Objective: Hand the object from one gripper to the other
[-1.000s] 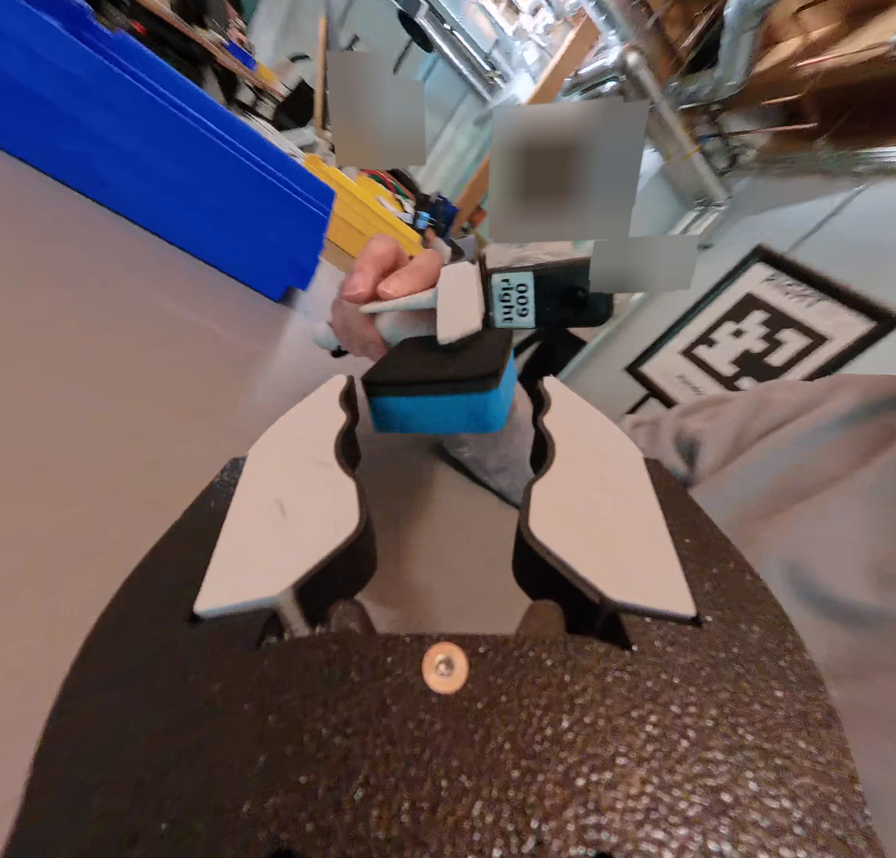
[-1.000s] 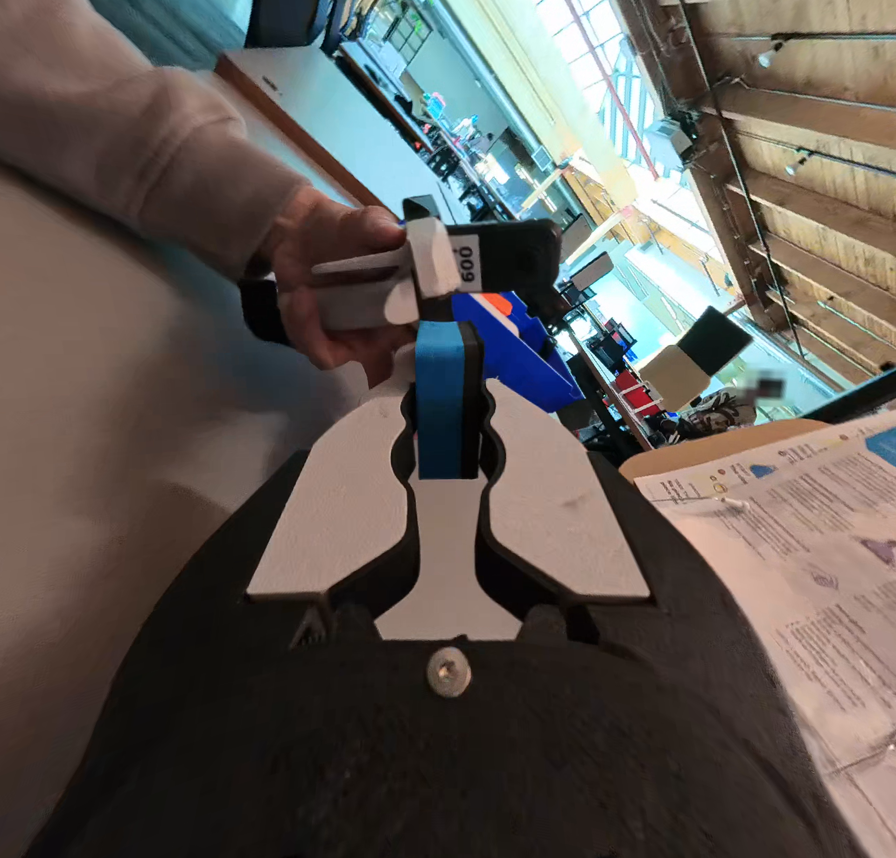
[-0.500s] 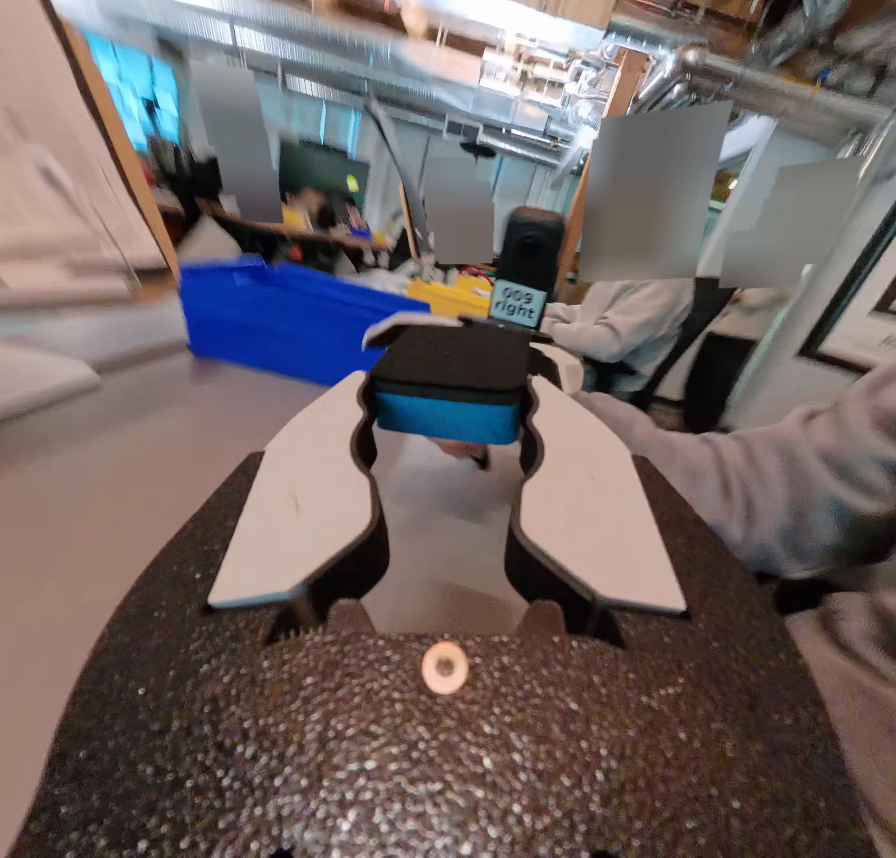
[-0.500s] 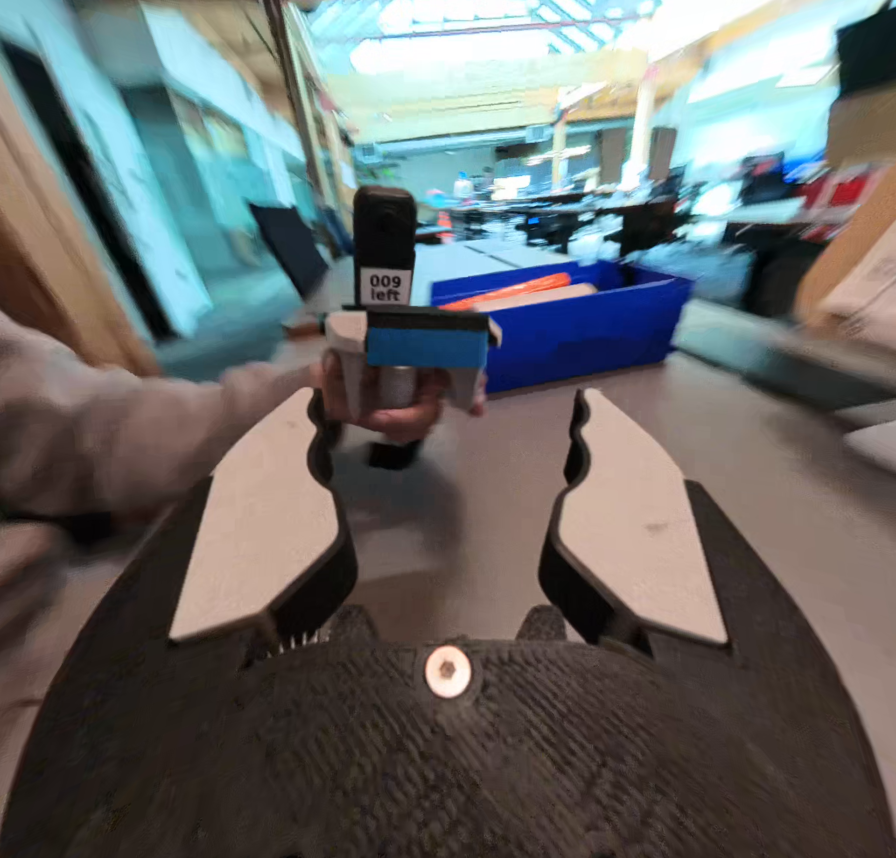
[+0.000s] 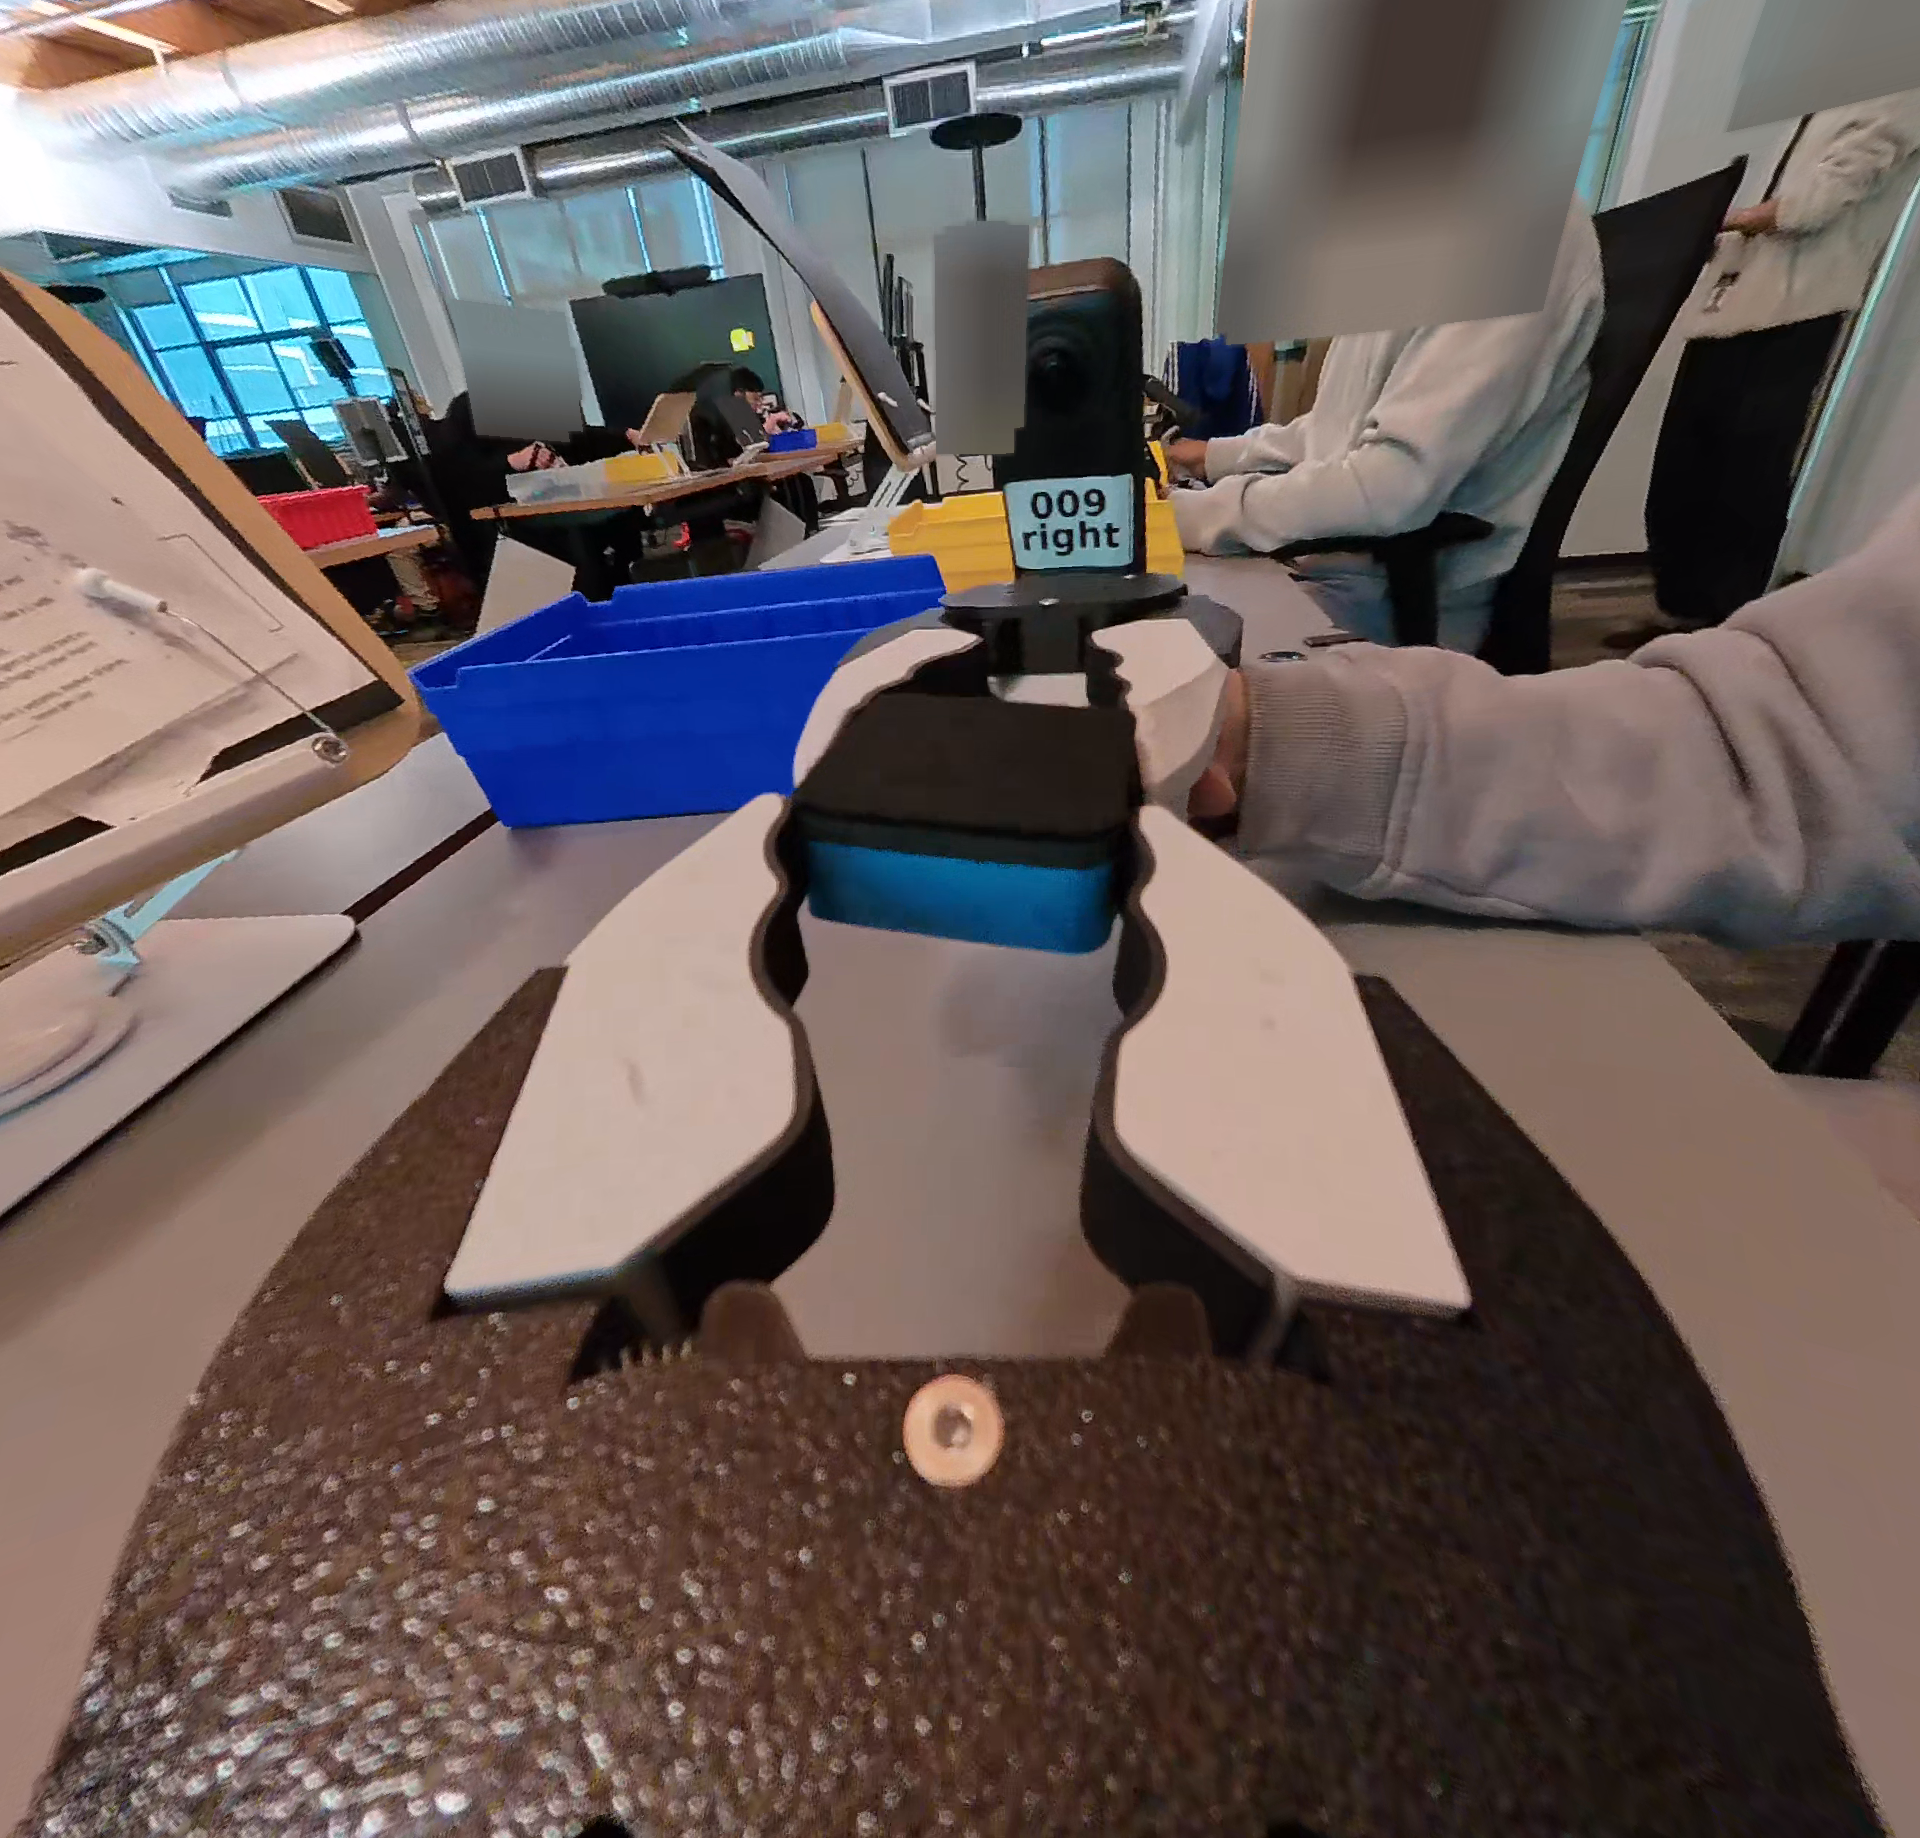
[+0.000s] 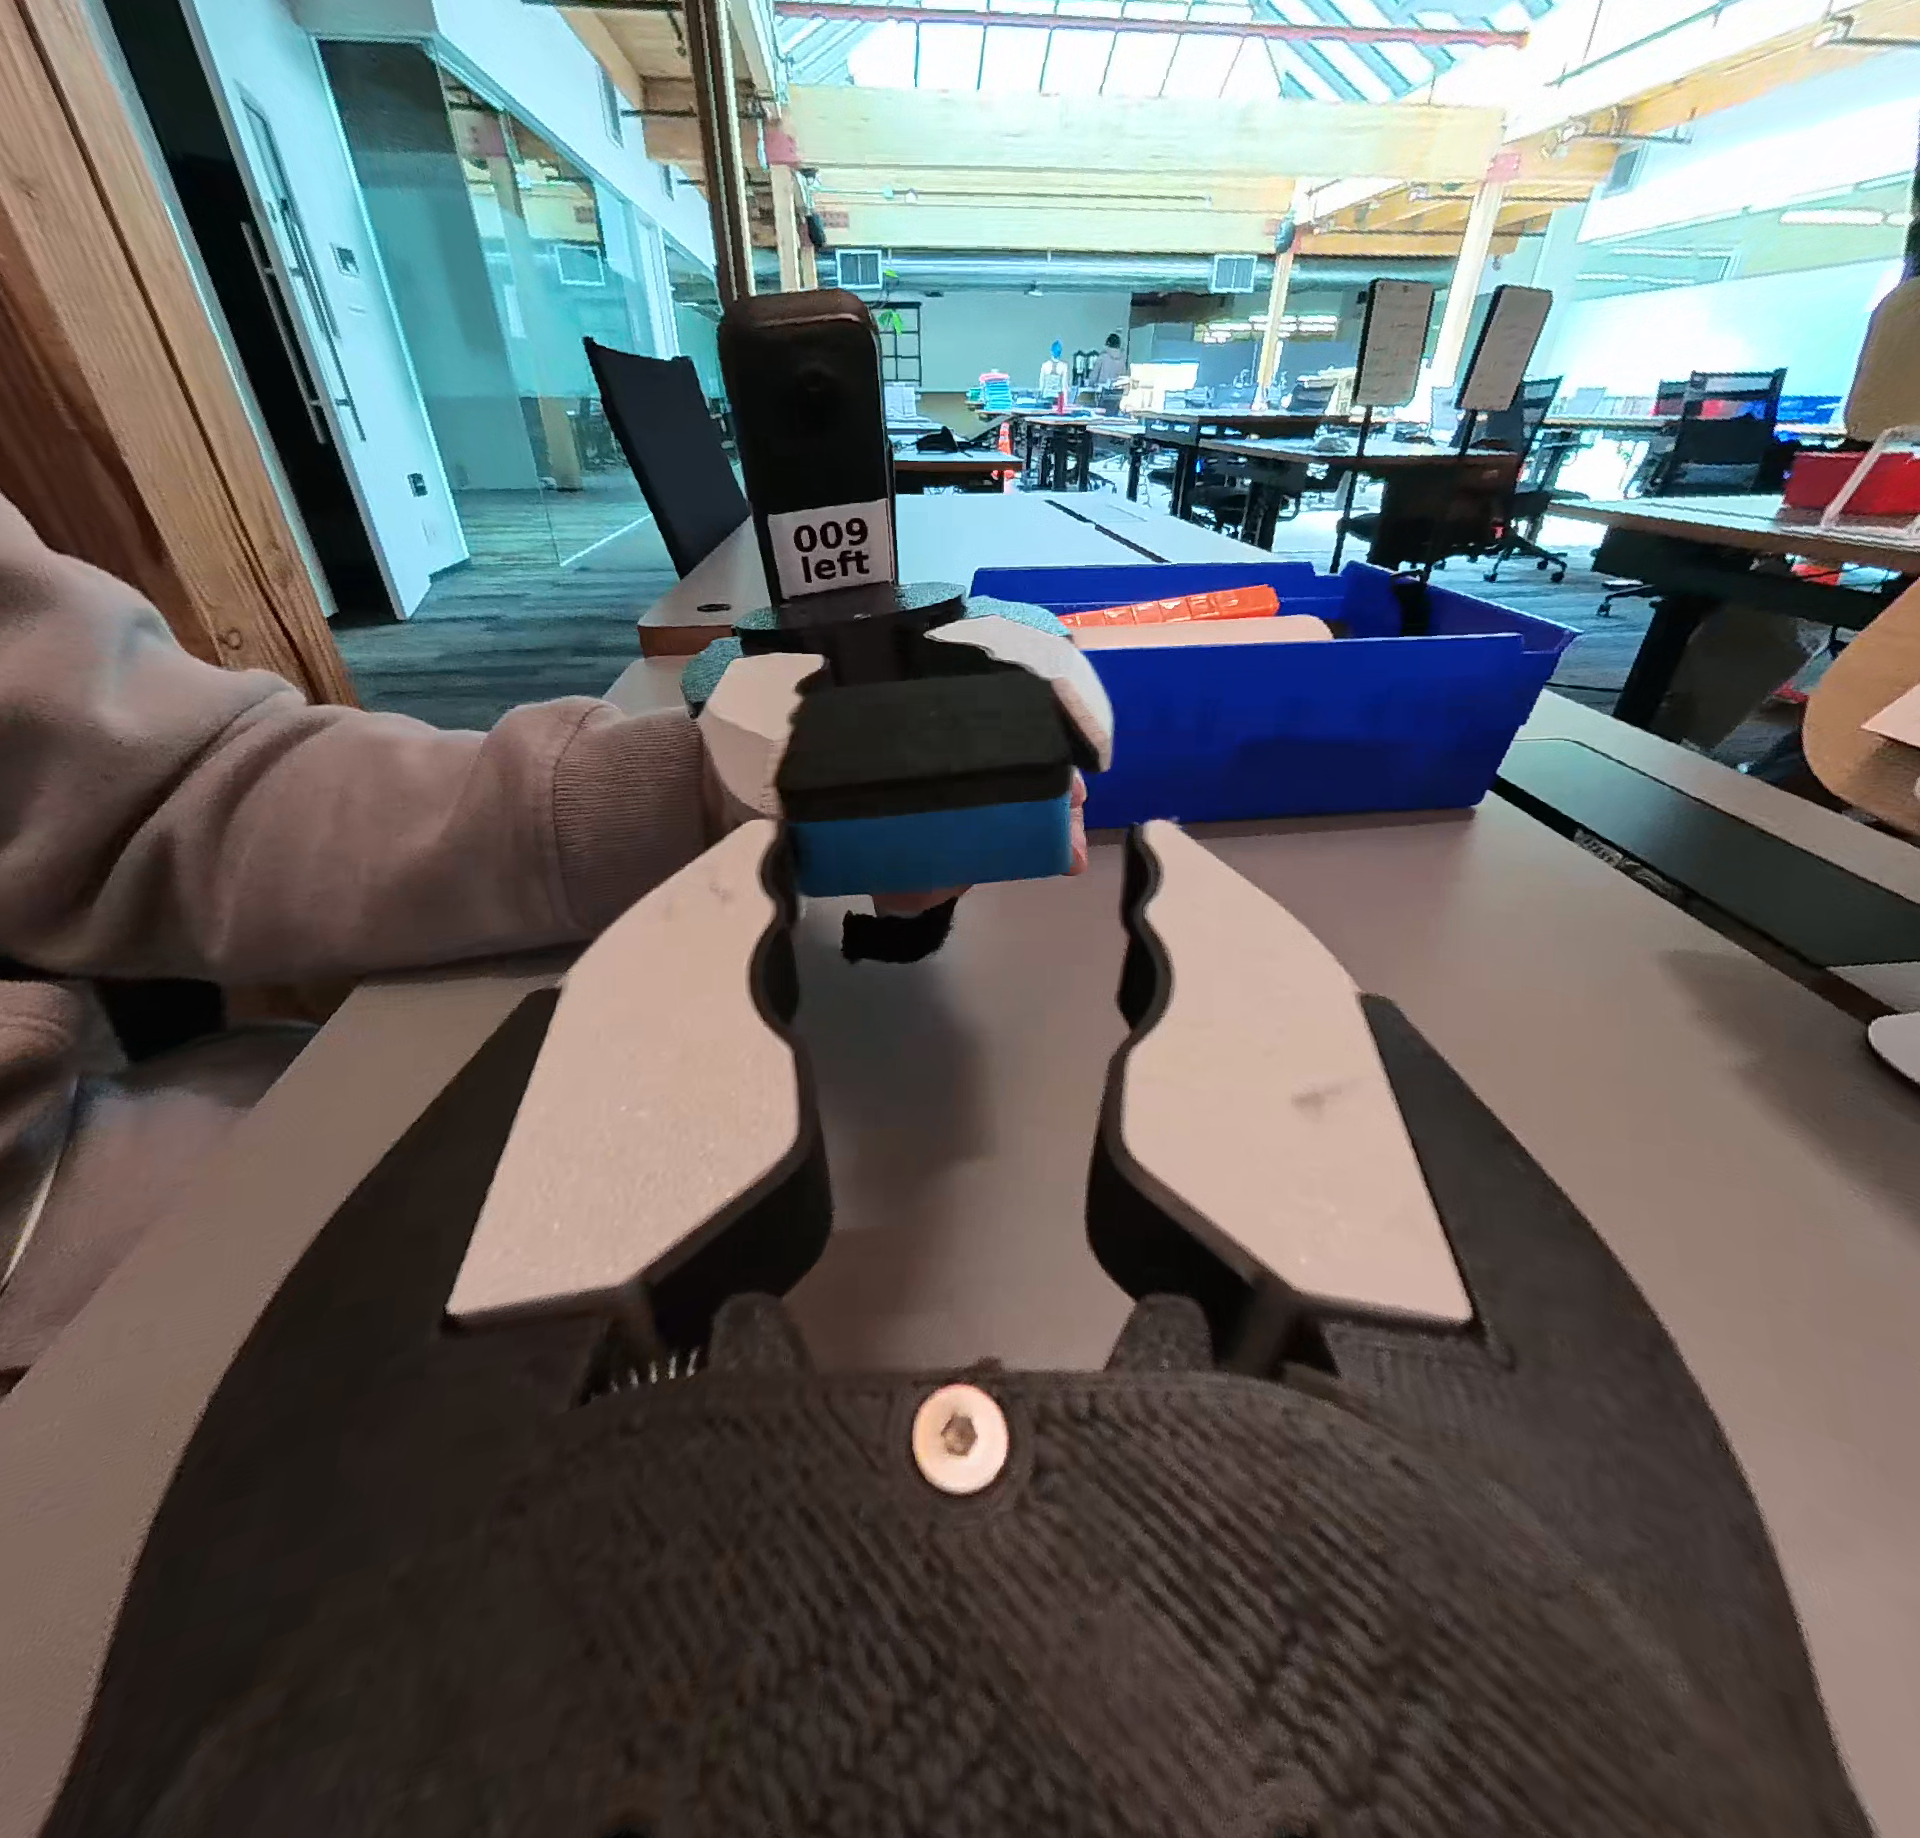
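A sponge with a black top and blue bottom point(image 5: 961, 884) lies flat between the tips of my left gripper point(image 5: 958, 832), which is shut on its sides above the grey table point(image 5: 312, 1061). My right gripper point(image 5: 997, 708) faces it, with its fingers flanking the sponge's far end. In the right wrist view the sponge point(image 6: 925, 843) sits at the tips of my right gripper point(image 6: 951, 843), which is open. One finger point(image 6: 727, 957) is at the sponge's side and a small gap shows on the other side. The left gripper point(image 6: 914, 739) holds the far end.
A blue bin point(image 5: 644, 728) stands on the table behind the grippers; in the right wrist view the bin point(image 6: 1299, 739) holds an orange item point(image 6: 1174, 604). A paper on a slanted wooden stand point(image 5: 156, 645) is at the left. A yellow bin point(image 5: 956, 536) and seated people are farther back. Only a small space, under 4 cm, lies between the two pairs of fingers.
One second ago my right gripper was shut on the sponge and the left was open around it. The left then closed on it and the right let go. The right's jaws have since narrowed around the sponge.
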Motion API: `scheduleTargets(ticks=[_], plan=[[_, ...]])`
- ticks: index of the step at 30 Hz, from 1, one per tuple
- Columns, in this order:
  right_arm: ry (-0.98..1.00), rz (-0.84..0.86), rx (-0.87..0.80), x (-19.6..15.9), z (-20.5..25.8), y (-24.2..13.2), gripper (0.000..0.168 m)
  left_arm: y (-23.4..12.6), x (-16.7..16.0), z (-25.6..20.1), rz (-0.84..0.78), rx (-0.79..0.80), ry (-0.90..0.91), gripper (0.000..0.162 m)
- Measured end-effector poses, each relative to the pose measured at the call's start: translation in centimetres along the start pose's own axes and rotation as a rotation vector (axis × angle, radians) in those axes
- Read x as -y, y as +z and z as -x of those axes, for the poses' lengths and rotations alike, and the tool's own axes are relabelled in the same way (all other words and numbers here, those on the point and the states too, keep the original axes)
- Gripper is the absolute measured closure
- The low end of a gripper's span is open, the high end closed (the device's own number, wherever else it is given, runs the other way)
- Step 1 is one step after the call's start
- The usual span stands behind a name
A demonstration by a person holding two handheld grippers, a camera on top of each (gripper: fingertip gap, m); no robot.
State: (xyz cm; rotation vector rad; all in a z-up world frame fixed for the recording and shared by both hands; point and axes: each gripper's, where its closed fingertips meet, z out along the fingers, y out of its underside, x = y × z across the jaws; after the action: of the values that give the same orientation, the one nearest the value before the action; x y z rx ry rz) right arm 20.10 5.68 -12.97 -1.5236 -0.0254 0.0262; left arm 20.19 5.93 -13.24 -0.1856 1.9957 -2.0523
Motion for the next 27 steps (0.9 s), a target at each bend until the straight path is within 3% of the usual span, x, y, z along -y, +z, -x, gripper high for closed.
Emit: scheduleTargets(ticks=[1,6,11,15,20,22,26,27], plan=[[-0.015,0.008,0.02,-0.1,0.3,0.0,0.118,0.0,-0.1,0.2,0.003,0.009,-0.001,0.105],[-0.12,0.07,0.012,-0.6,0.3,-0.1,0.119,-0.1,-0.8,0.1,0.054,0.012,-0.024,0.105],[-0.245,0.023,-0.034,0.5,-0.2,-1.4,0.119,-0.3,-0.7,1.1,0.052,0.019,-0.305,0.083],[-0.406,0.052,-0.066,0.2,-0.4,-1.8,0.119,-0.4,-0.9,0.1,0.055,-0.118,-0.578,0.098],[-0.629,0.204,-0.083,-2.0,-0.4,-1.2,0.119,0.2,-2.0,-1.3,0.106,-0.272,-0.891,0.121],[-0.638,0.232,-0.094,-2.4,-0.6,-1.1,0.119,0.2,-2.8,-0.7,0.121,-0.243,-0.946,0.137],[-0.519,0.238,-0.138,-2.9,-1.4,-1.2,0.117,0.2,-2.9,0.0,0.104,-0.197,-0.904,0.139],[-0.456,0.212,-0.141,-2.7,-1.6,-1.2,0.108,0.1,-2.8,0.3,0.094,-0.17,-0.868,0.14]])
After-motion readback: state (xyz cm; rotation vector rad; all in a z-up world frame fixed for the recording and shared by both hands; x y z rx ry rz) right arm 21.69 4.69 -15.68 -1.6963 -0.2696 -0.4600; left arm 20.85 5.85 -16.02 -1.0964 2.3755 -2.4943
